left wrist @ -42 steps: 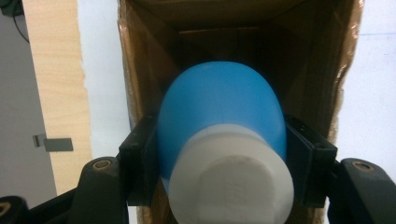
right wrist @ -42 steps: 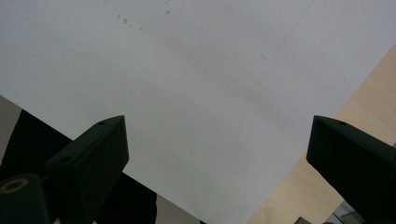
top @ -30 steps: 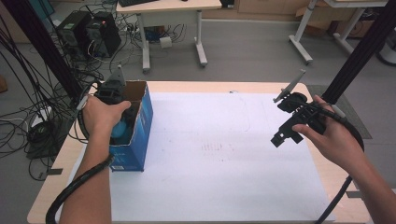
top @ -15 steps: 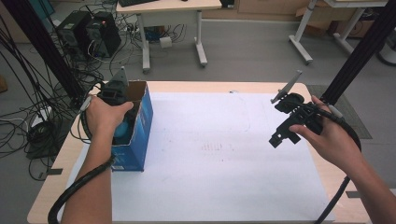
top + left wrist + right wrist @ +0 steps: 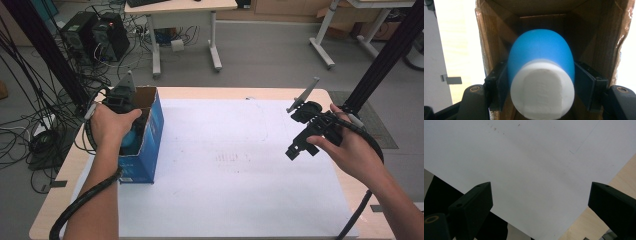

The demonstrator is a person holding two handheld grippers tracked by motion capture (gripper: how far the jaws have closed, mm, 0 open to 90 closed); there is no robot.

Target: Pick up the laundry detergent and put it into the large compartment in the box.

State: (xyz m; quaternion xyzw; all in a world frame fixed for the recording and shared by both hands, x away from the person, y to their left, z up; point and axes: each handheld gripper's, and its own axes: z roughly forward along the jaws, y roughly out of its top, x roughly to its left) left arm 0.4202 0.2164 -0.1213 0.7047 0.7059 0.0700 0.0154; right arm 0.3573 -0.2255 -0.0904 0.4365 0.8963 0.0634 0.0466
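Note:
An open blue cardboard box [image 5: 151, 142] stands at the table's left edge. My left gripper [image 5: 541, 82] reaches down into the box [image 5: 584, 30]. A blue object with a white end [image 5: 541, 75] sits between its jaws, with the pads against its sides. These jaws have just been opening a little, and the object is still between them. In the high view the blue object [image 5: 131, 143] peeks out under the person's left hand. My right gripper [image 5: 299, 146] hovers over the white sheet at the right, jaws wide open [image 5: 540, 192] and nothing between them.
A large white paper sheet [image 5: 235, 165] covers most of the wooden table [image 5: 70, 170]. Black cables trail from both grippers. Beyond the far edge stand another desk [image 5: 182, 7], computer towers [image 5: 95, 35] and tangled floor cables.

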